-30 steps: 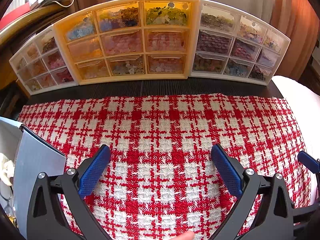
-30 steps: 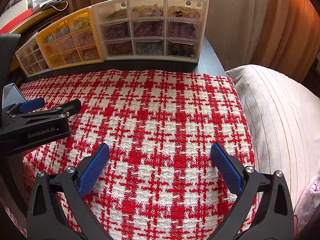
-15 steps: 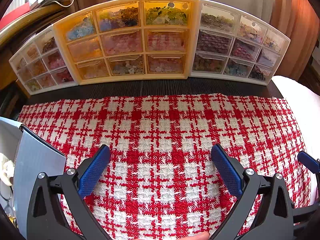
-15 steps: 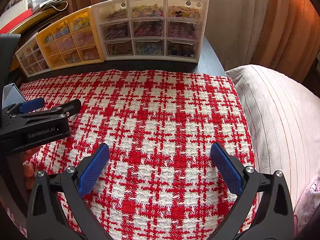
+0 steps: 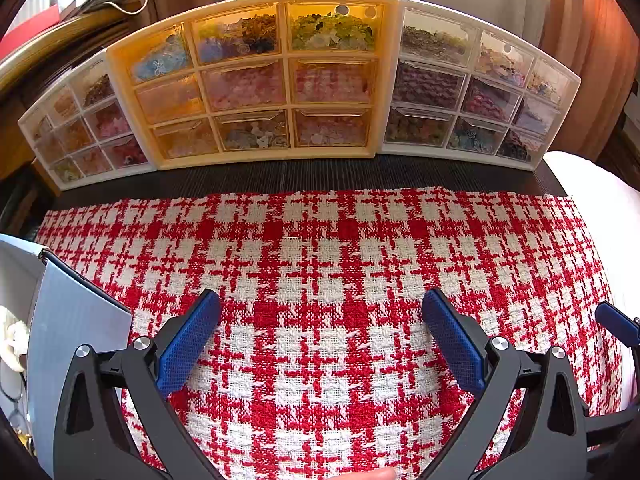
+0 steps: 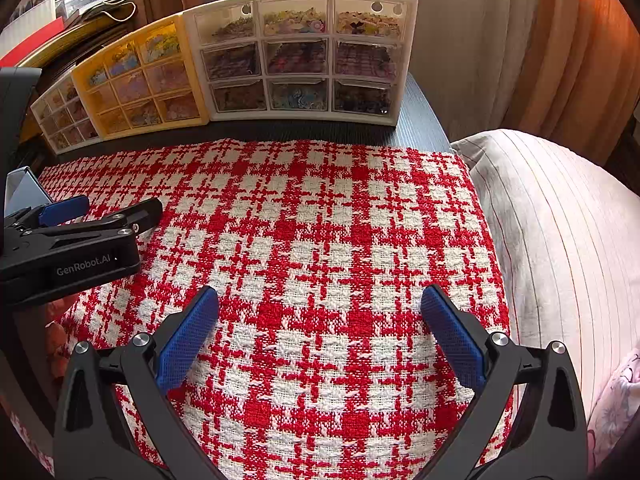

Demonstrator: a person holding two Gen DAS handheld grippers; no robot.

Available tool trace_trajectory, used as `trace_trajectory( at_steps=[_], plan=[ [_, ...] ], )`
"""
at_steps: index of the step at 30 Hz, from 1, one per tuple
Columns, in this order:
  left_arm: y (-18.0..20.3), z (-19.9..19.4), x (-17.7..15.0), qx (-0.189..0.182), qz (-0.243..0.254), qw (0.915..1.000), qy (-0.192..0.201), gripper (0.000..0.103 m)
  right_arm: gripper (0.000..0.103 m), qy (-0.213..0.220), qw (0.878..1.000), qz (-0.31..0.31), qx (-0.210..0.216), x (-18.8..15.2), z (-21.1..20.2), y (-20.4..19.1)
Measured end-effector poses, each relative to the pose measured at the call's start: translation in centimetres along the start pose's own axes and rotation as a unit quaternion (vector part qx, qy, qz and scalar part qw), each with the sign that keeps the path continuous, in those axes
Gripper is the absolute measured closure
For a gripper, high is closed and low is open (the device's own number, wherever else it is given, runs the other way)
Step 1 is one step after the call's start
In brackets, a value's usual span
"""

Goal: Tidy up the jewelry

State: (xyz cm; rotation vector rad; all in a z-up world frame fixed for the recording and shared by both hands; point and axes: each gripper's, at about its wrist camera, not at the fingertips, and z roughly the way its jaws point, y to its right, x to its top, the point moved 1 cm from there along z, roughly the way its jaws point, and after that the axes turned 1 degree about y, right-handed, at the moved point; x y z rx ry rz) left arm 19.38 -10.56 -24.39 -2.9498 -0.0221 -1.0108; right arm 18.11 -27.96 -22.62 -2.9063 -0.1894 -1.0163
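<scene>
**Q:** Behind the red-and-white checked cloth (image 5: 320, 280), what do you have standing on the bench (image 5: 304, 174)?

**A:** You have three drawer cabinets in a row against the back: a white one (image 5: 86, 120) at the left end, a yellow one (image 5: 256, 80) in the middle, a second white one (image 5: 476, 92) at the right end. Each has nine clear drawers, all pushed in, all showing small coloured pieces. Individual pieces are too small to name.

**Q:** State of your tools?

**A:** Your left tool (image 5: 320, 340) is released, blue pads spread wide above the near half of the cloth, nothing between them. Your right tool (image 6: 318, 336) is likewise released and empty, over the cloth toward its right edge, with the striped bedding (image 6: 560, 240) just beyond that edge.

**Q:** Where is the jewelry you are to organize?

**A:** Apart from what sits in the drawers, none shows on the cloth. At the cloth's left edge stands a grey box (image 5: 72, 336) with a raised lid; something pale and knobbly (image 5: 12, 340) shows just inside it. Whether that is jewelry you cannot tell from here.

**Q:** Progress?

**A:** Judged: no step is under way. No drawer is drawn out, nothing is laid out for sorting, neither tool carries anything. Either you have not begun or a round is finished; the pictures do not settle which. If work remains, the grey box is its likely source.
</scene>
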Motion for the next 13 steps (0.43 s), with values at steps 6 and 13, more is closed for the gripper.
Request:
trace_trajectory(
  at_steps=[6,13],
  plan=[
    [0.04,-0.12,-0.04,0.001,0.0,1.0,0.0,0.002,0.006,0.0,1.0,0.0,0.0,0.0,0.03,-0.04],
    [0.05,-0.09,-0.04,0.0,0.0,1.0,0.0,0.002,0.006,0.0,1.0,0.0,0.0,-0.03,-0.01,-0.01]
  ],
)
